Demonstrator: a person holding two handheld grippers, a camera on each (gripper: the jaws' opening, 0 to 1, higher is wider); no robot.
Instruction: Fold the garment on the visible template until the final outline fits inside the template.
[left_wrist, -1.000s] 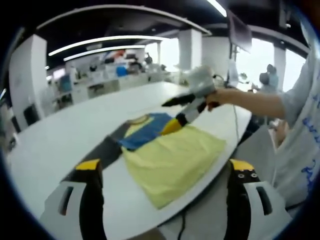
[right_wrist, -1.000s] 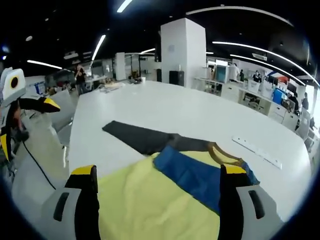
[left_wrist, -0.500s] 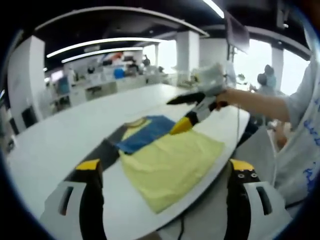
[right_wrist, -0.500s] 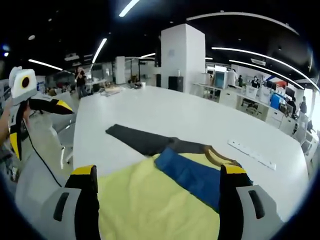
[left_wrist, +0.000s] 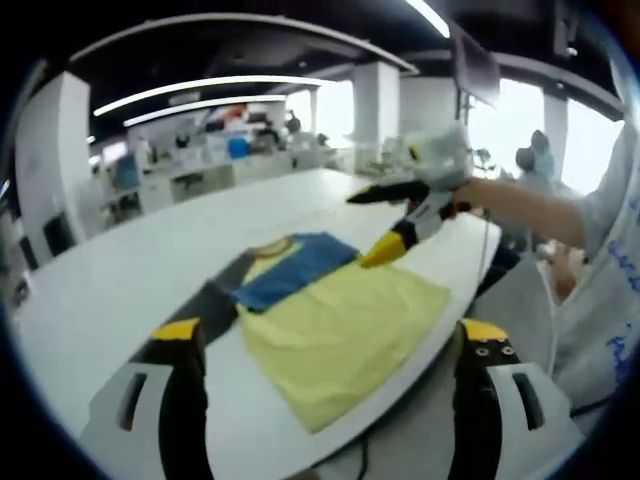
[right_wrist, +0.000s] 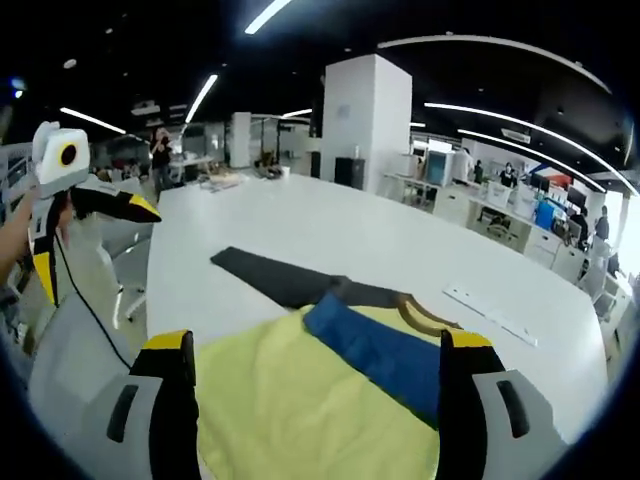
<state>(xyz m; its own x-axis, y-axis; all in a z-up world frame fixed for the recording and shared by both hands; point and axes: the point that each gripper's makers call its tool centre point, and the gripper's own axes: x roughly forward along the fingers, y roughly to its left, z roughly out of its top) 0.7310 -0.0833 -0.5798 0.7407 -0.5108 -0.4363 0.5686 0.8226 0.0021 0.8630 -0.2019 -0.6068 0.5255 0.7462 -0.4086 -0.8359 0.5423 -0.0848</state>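
Yellow-and-blue shirt (left_wrist: 330, 325) with one dark sleeve (right_wrist: 285, 280) lies on the white counter (left_wrist: 150, 260), both tools (left_wrist: 405, 215) (right_wrist: 70, 235) spread wide above it, empty.

Yellow garment (right_wrist: 300, 400) on white table (right_wrist: 330, 230), own jaws apart, left gripper (right_wrist: 75, 240) aloft.

No text, label or number is legible; the distant office is perhaps too blurred.

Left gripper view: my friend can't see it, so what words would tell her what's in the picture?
A yellow garment with a blue sleeve and a dark sleeve lies flat on a white table. The right gripper hangs open above its far edge, held by a person's hand.
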